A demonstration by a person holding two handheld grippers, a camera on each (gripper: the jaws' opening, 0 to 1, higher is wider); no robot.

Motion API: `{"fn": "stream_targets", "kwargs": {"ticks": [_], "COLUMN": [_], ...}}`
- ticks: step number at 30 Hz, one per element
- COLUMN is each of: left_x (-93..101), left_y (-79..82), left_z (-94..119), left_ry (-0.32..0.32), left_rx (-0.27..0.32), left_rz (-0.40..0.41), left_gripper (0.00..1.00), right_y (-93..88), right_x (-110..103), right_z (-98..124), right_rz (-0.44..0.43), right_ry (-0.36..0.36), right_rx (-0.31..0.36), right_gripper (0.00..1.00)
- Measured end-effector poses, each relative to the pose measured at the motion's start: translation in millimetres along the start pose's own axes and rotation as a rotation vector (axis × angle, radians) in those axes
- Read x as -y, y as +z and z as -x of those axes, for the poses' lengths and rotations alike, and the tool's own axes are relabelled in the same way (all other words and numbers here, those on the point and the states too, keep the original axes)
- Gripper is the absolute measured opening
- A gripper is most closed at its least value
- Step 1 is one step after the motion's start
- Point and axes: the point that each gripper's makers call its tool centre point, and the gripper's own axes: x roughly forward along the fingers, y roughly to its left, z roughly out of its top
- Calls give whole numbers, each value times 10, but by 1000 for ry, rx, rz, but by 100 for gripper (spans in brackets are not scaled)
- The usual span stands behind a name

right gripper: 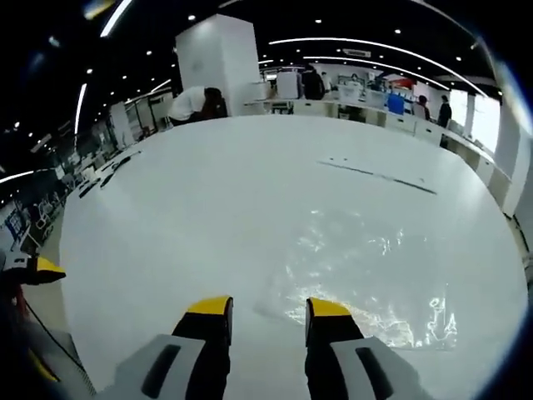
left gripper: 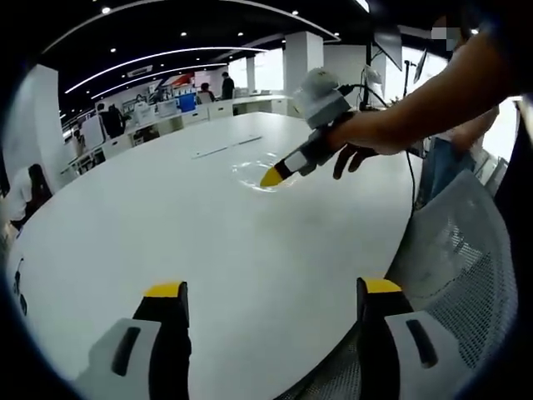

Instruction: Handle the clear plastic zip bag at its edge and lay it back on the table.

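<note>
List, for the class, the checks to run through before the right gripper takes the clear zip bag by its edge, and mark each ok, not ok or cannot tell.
1. Zip bag lies flat on the white table: ok.
2. Right gripper is open, with a gap between its jaws: ok.
3. Right gripper is at the bag's near edge: ok, the edge lies just ahead of the jaws.
4. Bag edge is already between the jaws: cannot tell.
5. Left gripper is open, away from the bag: ok.
6. Nothing rests on the bag: ok.
</note>
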Motion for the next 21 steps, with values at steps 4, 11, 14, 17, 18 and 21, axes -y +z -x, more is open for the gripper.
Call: {"fn": "stream_targets", "kwargs": {"ticks": [4, 11, 14, 17, 18, 21], "left_x": [-7, -22, -34, -59, -59, -48], "left_y": [4, 19, 15, -1, -2, 2], "left_z": [-20, -24, -23, -47, -46, -46], "left_ry": [-2, 1, 3, 2, 3, 2], "left_rx": [3, 12, 11, 13, 12, 15], "left_rz": [1, 15, 16, 25, 27, 30], "left_gripper": [81, 80, 80, 79, 79, 79], "right_y": [-13, -51, -53, -80, -84, -69], "right_x": [-4, -1, 41, 47, 44, 56], "right_z": [-73, -138, -189, -178, -182, -220], "right_rz": [0, 26, 15, 14, 12, 18], "right_ry": [-5, -21, -31, -39, -39, -39], "right_rx": [-15, -45, -53, -66, -68, -76], "right_gripper": [28, 23, 22, 21, 21, 21]}}
